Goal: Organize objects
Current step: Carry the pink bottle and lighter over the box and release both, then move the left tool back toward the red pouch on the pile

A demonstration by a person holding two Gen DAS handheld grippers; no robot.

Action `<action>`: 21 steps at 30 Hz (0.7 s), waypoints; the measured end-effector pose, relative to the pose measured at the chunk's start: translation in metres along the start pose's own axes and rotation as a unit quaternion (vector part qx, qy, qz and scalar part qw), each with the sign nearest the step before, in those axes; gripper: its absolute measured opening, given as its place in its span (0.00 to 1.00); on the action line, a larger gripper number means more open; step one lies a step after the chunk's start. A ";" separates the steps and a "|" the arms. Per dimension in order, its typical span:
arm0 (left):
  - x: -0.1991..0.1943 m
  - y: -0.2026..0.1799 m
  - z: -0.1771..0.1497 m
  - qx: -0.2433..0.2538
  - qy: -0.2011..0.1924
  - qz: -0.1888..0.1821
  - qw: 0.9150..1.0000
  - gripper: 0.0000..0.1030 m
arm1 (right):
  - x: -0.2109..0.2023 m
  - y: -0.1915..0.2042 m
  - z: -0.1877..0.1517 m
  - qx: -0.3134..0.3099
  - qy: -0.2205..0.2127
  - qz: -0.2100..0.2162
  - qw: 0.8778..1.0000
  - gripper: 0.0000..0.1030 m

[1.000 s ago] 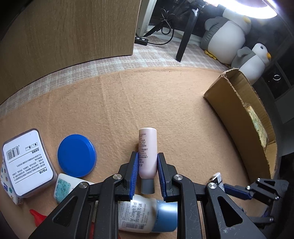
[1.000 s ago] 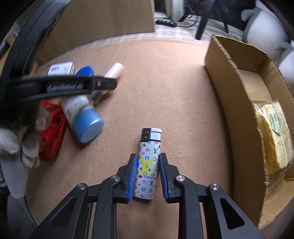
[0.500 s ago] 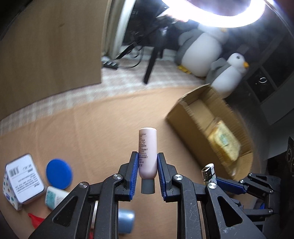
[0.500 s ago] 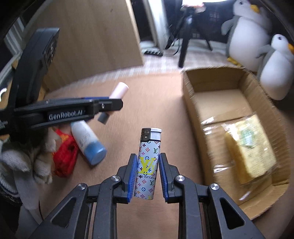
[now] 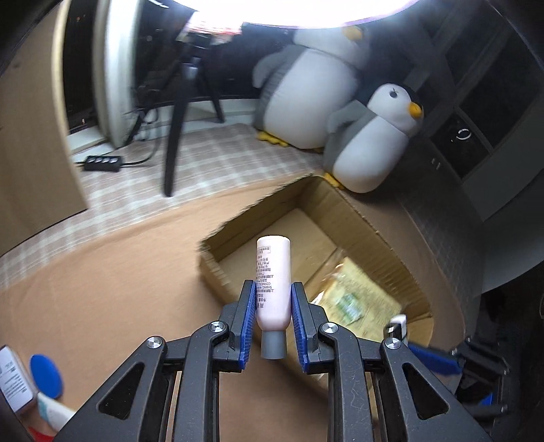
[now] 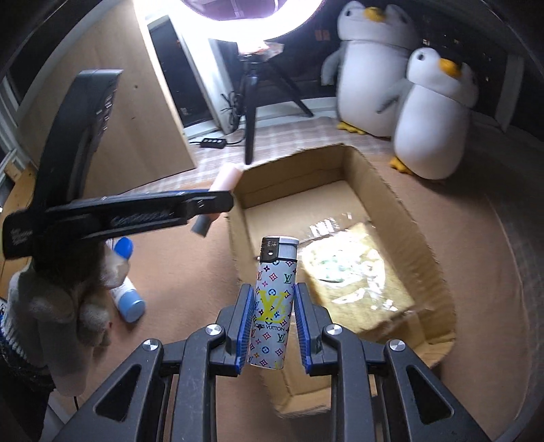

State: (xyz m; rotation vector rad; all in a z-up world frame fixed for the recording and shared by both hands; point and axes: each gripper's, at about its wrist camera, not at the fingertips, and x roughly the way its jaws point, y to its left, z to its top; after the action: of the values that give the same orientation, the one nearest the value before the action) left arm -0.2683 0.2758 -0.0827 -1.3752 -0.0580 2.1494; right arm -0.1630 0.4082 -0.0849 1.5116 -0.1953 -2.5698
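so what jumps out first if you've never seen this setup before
Each gripper carries something above the open cardboard box: the right gripper clamps a patterned lighter, the left gripper a pink bottle with its grey cap toward the camera. A wrapped yellow packet already lies in the box, and two plush penguins sit behind it under a bright ring light.

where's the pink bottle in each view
Left wrist: pink bottle sits centre, clamped in the left gripper, grey cap toward the camera.
Right wrist: pink bottle is left of centre, poking out of the left gripper.
Shared landmark: the cardboard box.
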 end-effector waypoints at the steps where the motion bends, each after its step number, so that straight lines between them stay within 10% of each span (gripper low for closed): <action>1: 0.005 -0.006 0.002 0.004 0.004 -0.002 1.000 0.21 | -0.001 -0.004 -0.001 0.001 0.001 -0.001 1.000 0.21; 5: 0.017 -0.022 0.006 0.012 0.013 -0.003 1.000 0.31 | 0.001 -0.013 -0.004 0.002 0.007 0.006 1.000 0.23; 9: 0.015 -0.019 0.007 0.005 0.005 0.011 1.000 0.52 | -0.005 -0.017 -0.007 0.007 -0.006 0.011 1.000 0.59; 21: -0.039 0.020 -0.027 -0.022 -0.018 0.028 0.999 0.52 | -0.011 -0.019 -0.013 0.040 -0.017 0.061 0.997 0.61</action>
State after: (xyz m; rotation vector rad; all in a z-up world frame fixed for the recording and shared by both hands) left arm -0.2422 0.2329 -0.0698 -1.3771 -0.0829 2.2312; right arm -0.1477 0.4281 -0.0857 1.4335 -0.3854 -2.5211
